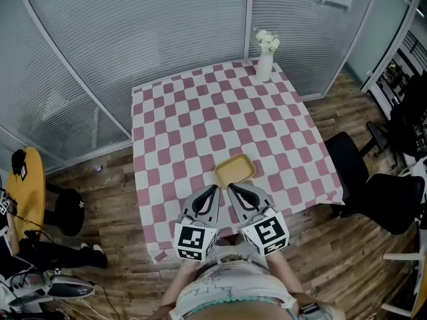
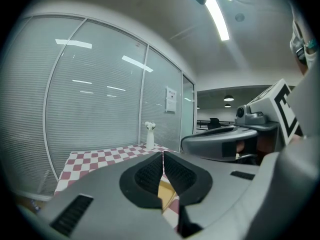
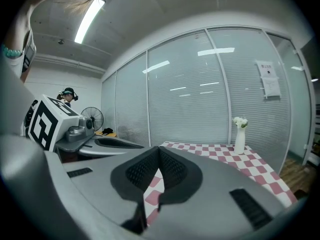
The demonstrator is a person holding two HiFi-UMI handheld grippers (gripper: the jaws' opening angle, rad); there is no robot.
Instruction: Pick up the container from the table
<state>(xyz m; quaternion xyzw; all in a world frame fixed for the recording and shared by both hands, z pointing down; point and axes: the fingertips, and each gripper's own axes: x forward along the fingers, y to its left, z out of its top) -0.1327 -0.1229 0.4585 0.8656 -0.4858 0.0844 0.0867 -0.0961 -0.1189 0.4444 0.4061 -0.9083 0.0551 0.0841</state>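
Note:
A shallow yellow container [image 1: 235, 170] lies on the pink-and-white checked table [image 1: 200, 112], close to its near edge. My left gripper [image 1: 215, 189] hovers just short of the container's near left corner, jaws shut and empty. My right gripper [image 1: 231, 189] is beside it, at the container's near edge, also shut with nothing held. In the left gripper view a sliver of the yellow container [image 2: 165, 191] shows through the slit below the closed pads [image 2: 150, 174]. The right gripper view shows only checked cloth [image 3: 152, 196] under its closed pads [image 3: 172, 171].
A white vase with flowers [image 1: 265, 57] stands at the table's far right corner. Black office chairs [image 1: 373, 192] stand to the right of the table. A round yellow table [image 1: 30, 185] and a fan base [image 1: 63, 287] are at the left. Glass walls with blinds [image 1: 133, 39] stand behind.

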